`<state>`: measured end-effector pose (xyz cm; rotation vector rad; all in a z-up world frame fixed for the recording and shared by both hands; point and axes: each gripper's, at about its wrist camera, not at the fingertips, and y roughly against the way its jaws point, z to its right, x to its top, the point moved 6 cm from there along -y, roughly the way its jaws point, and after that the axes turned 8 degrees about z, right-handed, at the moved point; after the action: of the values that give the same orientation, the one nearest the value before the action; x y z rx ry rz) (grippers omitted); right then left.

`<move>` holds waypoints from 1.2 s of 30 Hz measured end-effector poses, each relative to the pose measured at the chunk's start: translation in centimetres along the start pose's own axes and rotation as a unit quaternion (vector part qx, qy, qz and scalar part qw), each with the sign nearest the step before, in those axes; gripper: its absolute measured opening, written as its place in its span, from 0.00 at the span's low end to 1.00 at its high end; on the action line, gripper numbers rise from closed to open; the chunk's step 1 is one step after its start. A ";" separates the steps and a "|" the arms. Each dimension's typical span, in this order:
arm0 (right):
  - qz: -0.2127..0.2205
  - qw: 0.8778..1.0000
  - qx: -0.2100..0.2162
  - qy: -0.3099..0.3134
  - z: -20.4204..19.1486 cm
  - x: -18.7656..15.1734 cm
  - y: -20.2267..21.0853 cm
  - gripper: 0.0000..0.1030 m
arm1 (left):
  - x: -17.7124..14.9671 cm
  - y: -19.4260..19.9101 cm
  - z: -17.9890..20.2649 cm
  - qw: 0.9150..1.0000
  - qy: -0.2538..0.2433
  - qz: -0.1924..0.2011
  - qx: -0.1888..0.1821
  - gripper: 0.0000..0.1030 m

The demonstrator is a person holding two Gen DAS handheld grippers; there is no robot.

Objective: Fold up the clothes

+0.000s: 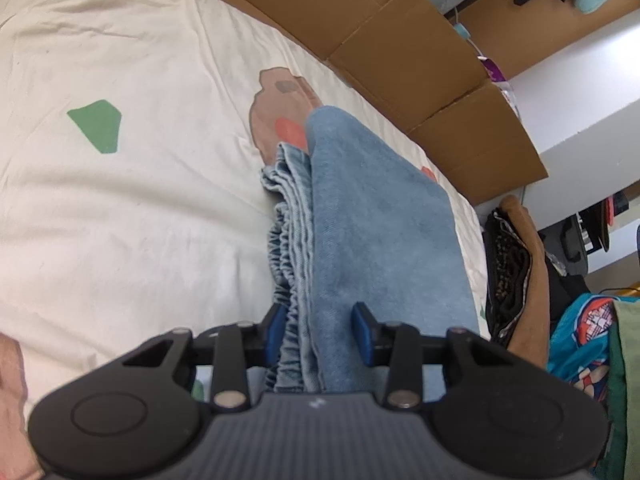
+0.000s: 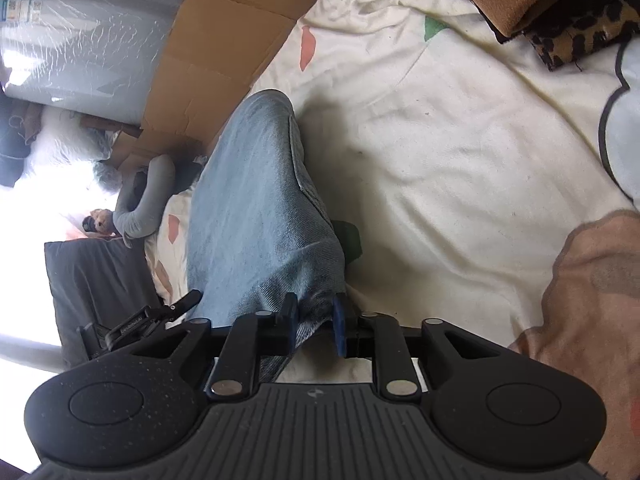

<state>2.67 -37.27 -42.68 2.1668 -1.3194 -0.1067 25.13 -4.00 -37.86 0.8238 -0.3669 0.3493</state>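
A pair of light blue jeans [image 1: 380,220] lies folded lengthwise on a cream bed sheet [image 1: 120,200] with coloured patches. In the left wrist view my left gripper [image 1: 320,330] is shut on the gathered elastic waistband end, and the thick bundle fills the space between its blue pads [image 1: 362,332]. In the right wrist view the jeans [image 2: 256,200] run away from me towards the cardboard. My right gripper [image 2: 314,320] is shut on a narrow bunch of denim at the near end, slightly lifted off the sheet [image 2: 460,180].
Flattened cardboard [image 1: 400,52] lines the bed's far edge [image 2: 224,40]. A brown and leopard-print garment [image 1: 516,264] lies beside the jeans [image 2: 560,4]. Colourful clothes [image 1: 580,340] pile at the right. A dark grey cushion [image 2: 92,280] and a grey sleeve-like shape [image 2: 148,196] sit past the bed's edge.
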 end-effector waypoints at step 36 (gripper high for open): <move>-0.042 0.993 -0.047 0.098 -4.1 5.3 -5.6 0.38 | -2.8 2.8 -1.4 0.998 0.035 -0.003 -0.048 0.39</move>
<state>11.22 -38.05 -41.07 2.0949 -1.0911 0.0113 21.71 -1.66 -38.15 0.7176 -0.3136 0.3513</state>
